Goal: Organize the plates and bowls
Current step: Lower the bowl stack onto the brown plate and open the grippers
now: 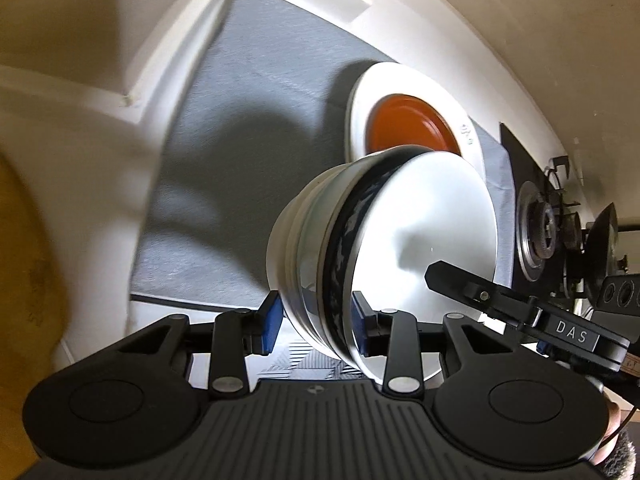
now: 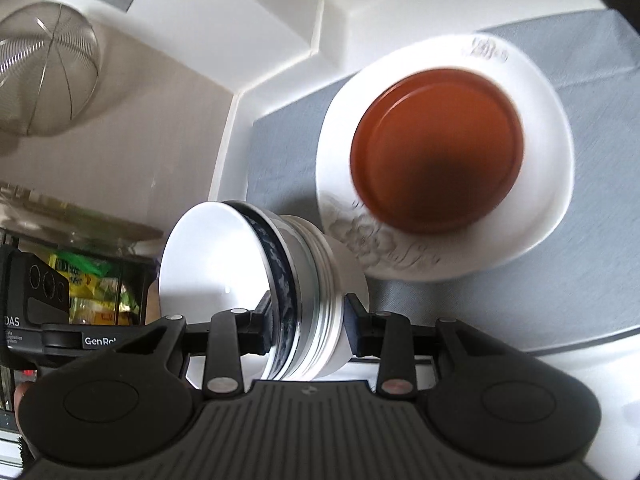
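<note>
A stack of nested bowls (image 1: 360,248) (image 2: 280,280) is held tipped on its side between both grippers. The top bowl is glossy white inside with a dark blue patterned band below its rim; the ones under it are plain white, their rims showing as stacked rings. The left gripper (image 1: 316,320) is closed on the stack's rims, blue pads (image 1: 270,322) pressing either side. The right gripper (image 2: 308,316) clamps the same stack from the opposite edge. The stack hangs above a grey mat (image 1: 240,120) (image 2: 500,280). On the mat, just beyond the stack, sits a white plate (image 1: 360,96) (image 2: 552,184) with an embossed rim, carrying an orange plate (image 1: 408,124) (image 2: 436,148) in its middle.
</note>
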{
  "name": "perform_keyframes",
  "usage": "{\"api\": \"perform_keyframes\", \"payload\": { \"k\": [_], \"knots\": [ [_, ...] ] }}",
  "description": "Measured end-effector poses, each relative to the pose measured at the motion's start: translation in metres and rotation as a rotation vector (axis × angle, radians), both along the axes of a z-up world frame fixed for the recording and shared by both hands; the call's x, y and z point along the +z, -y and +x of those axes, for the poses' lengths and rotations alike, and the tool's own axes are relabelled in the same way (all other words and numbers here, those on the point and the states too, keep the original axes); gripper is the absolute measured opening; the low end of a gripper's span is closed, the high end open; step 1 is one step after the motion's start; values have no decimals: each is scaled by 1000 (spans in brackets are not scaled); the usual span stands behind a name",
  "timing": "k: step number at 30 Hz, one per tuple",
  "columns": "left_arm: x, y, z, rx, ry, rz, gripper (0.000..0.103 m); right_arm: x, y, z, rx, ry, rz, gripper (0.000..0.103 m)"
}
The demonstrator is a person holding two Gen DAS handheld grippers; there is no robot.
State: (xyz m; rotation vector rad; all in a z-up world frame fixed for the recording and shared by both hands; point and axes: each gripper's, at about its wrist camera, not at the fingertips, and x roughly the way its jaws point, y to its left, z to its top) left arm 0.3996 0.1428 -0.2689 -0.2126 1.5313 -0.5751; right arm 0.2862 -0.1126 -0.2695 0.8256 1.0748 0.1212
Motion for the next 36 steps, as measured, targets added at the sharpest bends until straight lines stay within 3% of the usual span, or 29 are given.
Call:
{"api": "perform_keyframes", "payload": {
  "k": [18, 27, 36],
  "knots": [
    [24, 66, 38, -42, 41, -47, 39, 30, 67, 24, -115, 84, -57, 39],
    [20, 94, 51, -77, 59, -33, 40, 21, 99, 36, -169, 92, -79, 39],
    [4, 111, 52, -80, 35, 17, 41, -9, 112, 40, -203, 70, -57, 39]
  ]
}}
